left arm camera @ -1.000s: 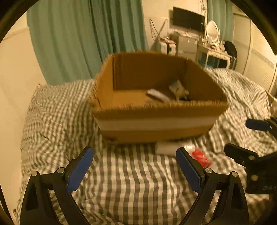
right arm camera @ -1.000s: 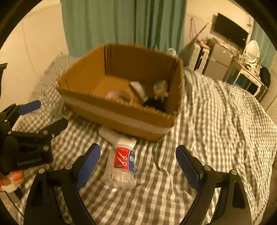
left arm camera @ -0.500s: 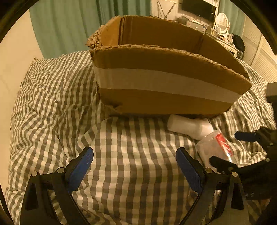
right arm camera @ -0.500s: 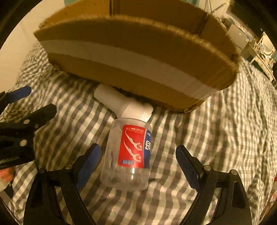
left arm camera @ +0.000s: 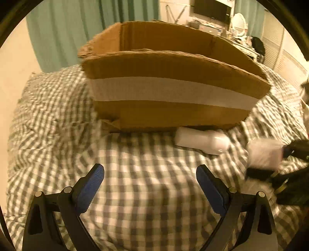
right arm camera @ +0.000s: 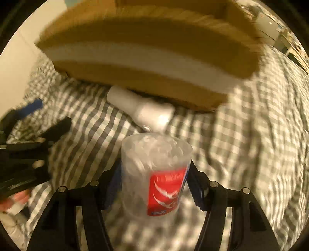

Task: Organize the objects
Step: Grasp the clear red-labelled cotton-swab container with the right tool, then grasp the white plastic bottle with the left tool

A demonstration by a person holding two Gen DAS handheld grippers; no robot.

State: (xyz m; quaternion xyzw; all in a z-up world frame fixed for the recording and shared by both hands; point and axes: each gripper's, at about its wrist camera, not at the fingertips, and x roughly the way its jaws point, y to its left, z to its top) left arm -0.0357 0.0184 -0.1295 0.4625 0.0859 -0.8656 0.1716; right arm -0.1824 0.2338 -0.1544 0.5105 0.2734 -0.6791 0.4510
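Note:
My right gripper (right arm camera: 155, 185) is shut on a clear plastic jar (right arm camera: 154, 173) with a red label, its base pointing forward, raised off the checked bedspread. The jar shows blurred at the right in the left wrist view (left arm camera: 264, 154). A white bottle (right arm camera: 141, 110) lies on its side just ahead of the jar, against the front wall of a brown cardboard box (right arm camera: 146, 56) with a white tape band. In the left wrist view the white bottle (left arm camera: 202, 141) lies ahead and right of my open, empty left gripper (left arm camera: 150, 183). The box (left arm camera: 170, 92) stands behind it.
The checked bedspread (left arm camera: 135, 193) covers the bed on all sides of the box. A green curtain (left arm camera: 63, 29) hangs behind, and a desk with a monitor (left arm camera: 212, 9) stands at the far right. My left gripper (right arm camera: 29, 135) shows at the left of the right wrist view.
My right gripper moved forward and closed on the clear jar, lifting it. The left gripper drew back slightly from the box and stays open.

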